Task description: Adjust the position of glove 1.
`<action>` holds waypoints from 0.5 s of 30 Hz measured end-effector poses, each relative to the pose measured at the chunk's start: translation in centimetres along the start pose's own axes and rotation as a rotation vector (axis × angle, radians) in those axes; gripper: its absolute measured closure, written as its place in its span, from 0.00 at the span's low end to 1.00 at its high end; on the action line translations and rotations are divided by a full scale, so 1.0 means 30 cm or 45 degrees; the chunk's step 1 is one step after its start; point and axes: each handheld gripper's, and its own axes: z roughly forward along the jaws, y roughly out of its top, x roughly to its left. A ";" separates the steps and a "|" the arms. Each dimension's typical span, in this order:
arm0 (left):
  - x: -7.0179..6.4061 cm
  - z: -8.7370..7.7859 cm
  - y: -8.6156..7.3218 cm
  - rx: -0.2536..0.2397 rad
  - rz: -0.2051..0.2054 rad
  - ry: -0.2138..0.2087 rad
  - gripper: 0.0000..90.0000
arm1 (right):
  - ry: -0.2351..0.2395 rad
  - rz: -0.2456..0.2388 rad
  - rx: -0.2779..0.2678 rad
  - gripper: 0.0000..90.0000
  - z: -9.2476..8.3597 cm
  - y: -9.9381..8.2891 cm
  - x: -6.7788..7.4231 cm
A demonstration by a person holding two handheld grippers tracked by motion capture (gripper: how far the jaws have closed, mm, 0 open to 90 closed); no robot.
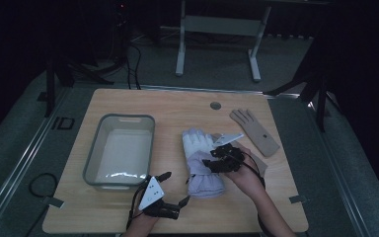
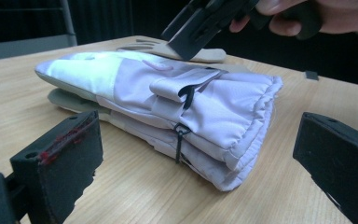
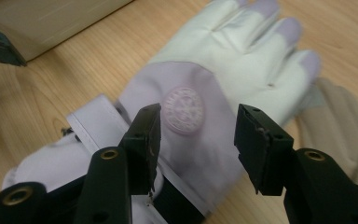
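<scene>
Landmark: the lilac-and-white padded glove (image 1: 201, 163), lying flat near the middle of the wooden table (image 1: 177, 106), fingers pointing to the far edge, gathered cuff toward the person.

The left gripper view gives a low angle on the glove (image 2: 168, 112). It looks like two layers stacked, lilac on top, a paler one under it. A black clip and loop hang at the wrist strap.

Right gripper (image 1: 222, 159): held in the person's hand directly over the glove's right side, near the wrist strap. In the right gripper view the two black jaws stand apart, above the round embossed badge on the back of the glove (image 3: 205, 93). Nothing is pinched between them; pads clear of the fabric. Released.

Left gripper (image 1: 175, 190): close to the glove's cuff, on the cuff's left, near the table's front edge. Jaws spread wide, pointing at the cuff, holding nothing. The glove sits between and beyond the jaw tips without contact.

Left of the glove: a grey plastic bin (image 1: 120, 150), nothing visible inside it.

Right of the glove and farther back: a thin tan glove (image 1: 254, 131), flat, palm down, fingers toward the far edge. Another tan piece peeks out from under the padded glove's right edge (image 3: 335, 126).

Beyond the glove, near the far edge: a small round grey grommet (image 1: 215, 105) in the tabletop.
</scene>
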 end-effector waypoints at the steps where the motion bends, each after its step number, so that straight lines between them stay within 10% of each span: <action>1: -0.004 -0.001 0.006 -0.004 -0.006 0.001 0.01 | -0.008 0.014 -0.012 0.54 -0.011 -0.007 -0.009; 11: -0.001 -0.001 0.124 0.146 -0.201 -0.019 0.06 | 0.055 0.235 -0.124 0.28 -0.072 -0.111 -0.081; 15: 0.000 0.008 0.165 0.191 -0.205 -0.022 0.07 | 0.084 0.299 -0.185 0.22 -0.078 -0.125 -0.098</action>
